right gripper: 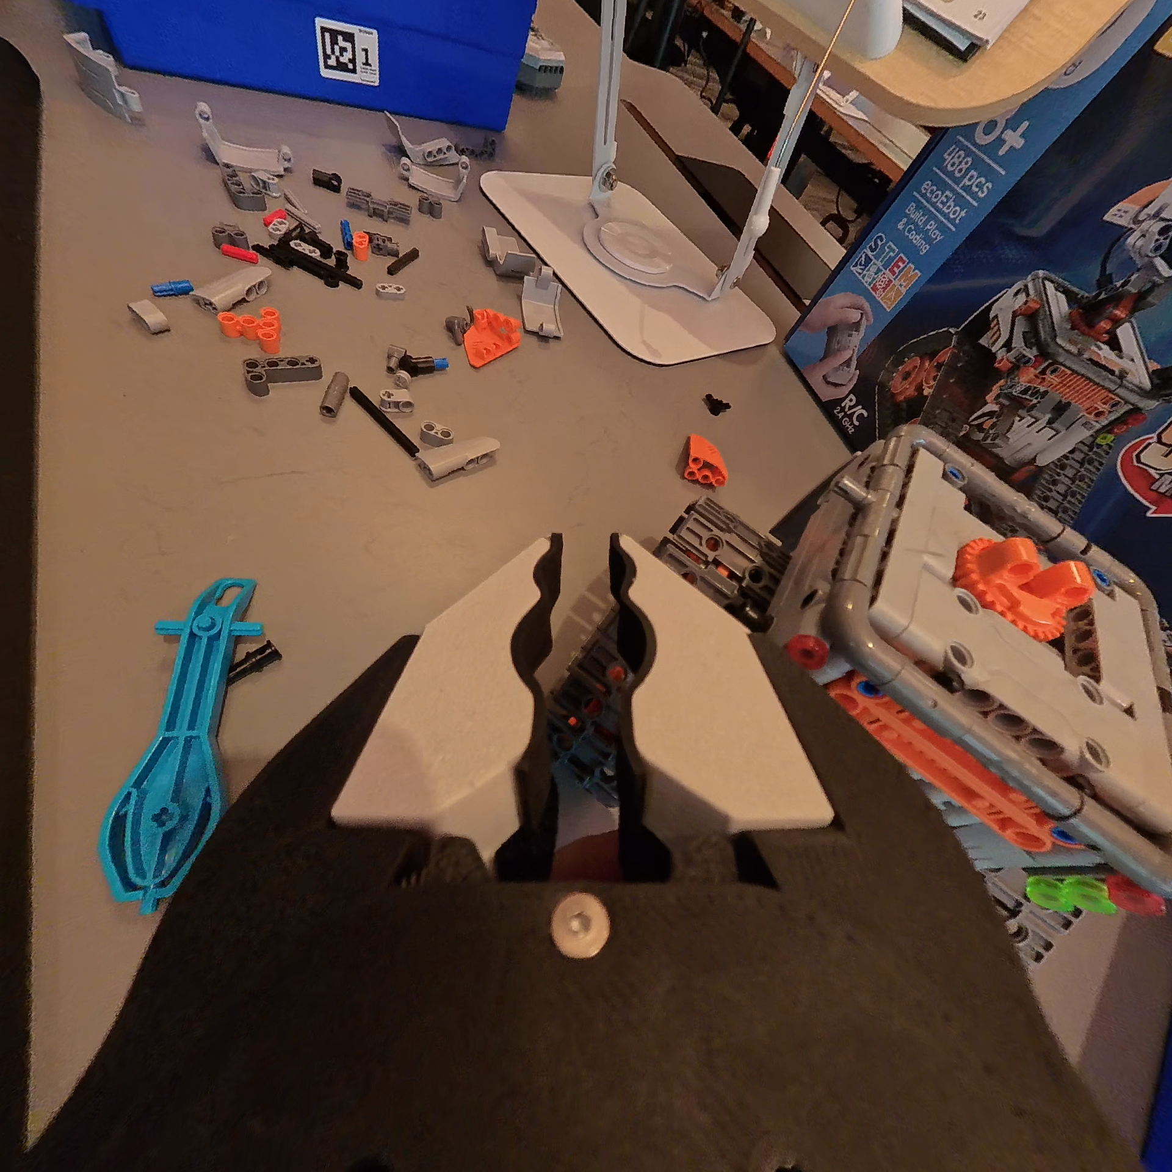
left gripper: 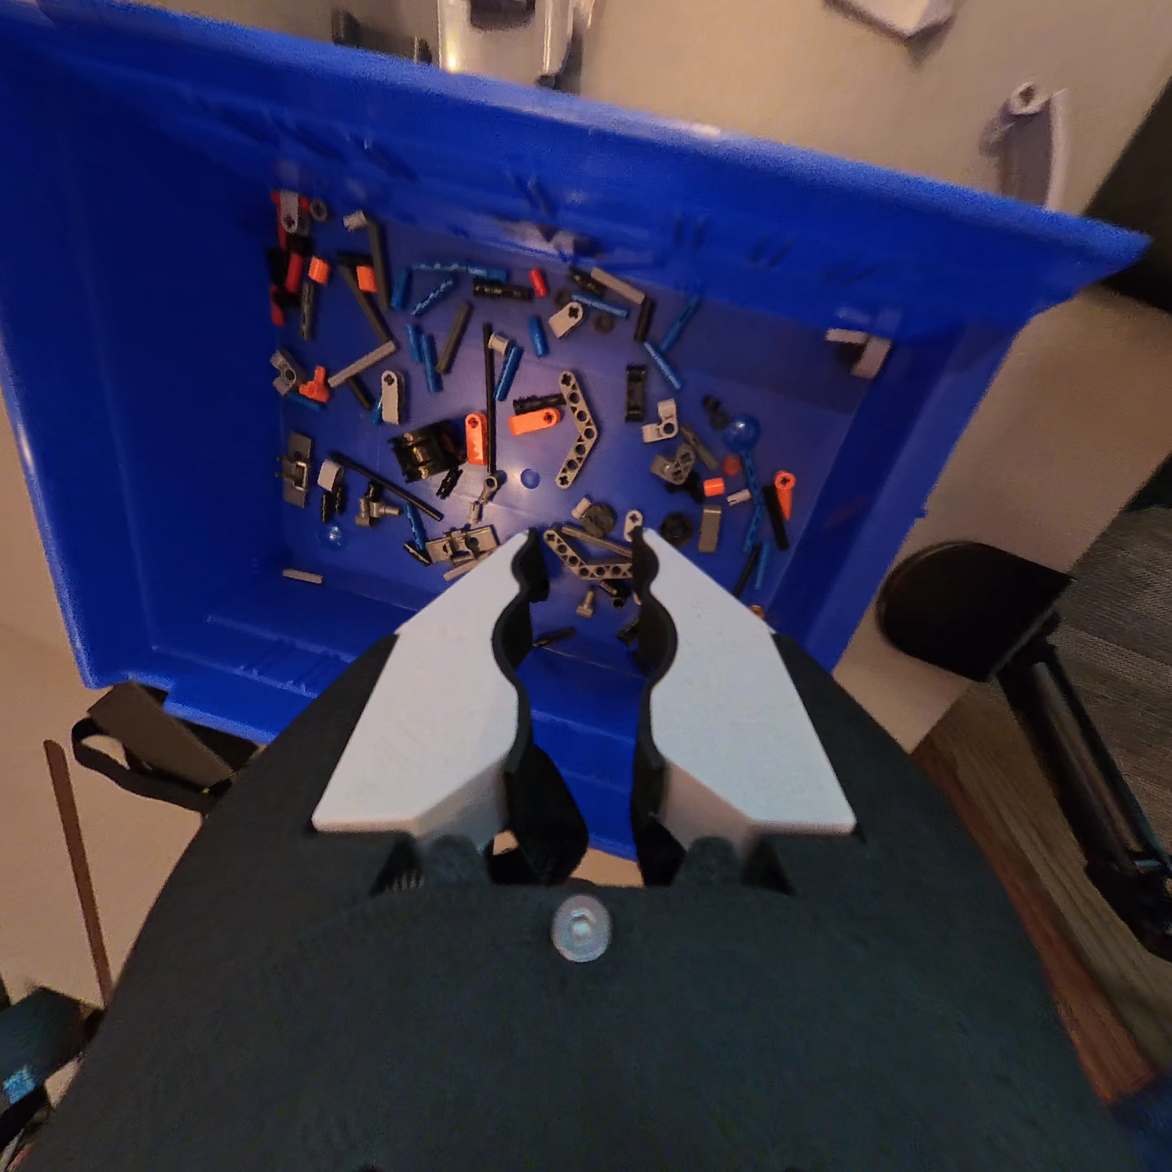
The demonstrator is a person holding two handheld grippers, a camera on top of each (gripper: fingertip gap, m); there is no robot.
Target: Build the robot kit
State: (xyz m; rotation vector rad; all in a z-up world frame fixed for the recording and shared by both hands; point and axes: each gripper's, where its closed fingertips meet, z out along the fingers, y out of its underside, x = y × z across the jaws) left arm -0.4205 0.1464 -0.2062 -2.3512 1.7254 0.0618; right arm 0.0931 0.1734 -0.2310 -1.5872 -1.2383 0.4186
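Beige desk: carries all items in the right wrist view.

Deep blue plastic bin: fills the left wrist view; its floor is strewn with small black, grey, blue and orange building pieces. In the right view it stands at 11 o'clock, with a square black-and-white marker on its wall.

Blue printed cardboard toy box: upright at 2 o'clock.

Partly built grey and orange brick vehicle: at 3 o'clock, orange gear on top, tracked tread reaching under the right fingers.

White lamp base plate: at 1 o'clock.

Left hand-held gripper: poised over the bin's near side, jaws moderately parted, holding nothing; a bent grey perforated beam lies on the bin floor between the tips.

Right hand-held gripper: jaws narrowly parted above the tread; whether they pinch it cannot be told.

Turquoise plastic separator tool: flat at 9 o'clock.

Loose grey, black and orange pieces: scattered at 11 o'clock.

Orange wedge piece: alone at 12 o'clock.
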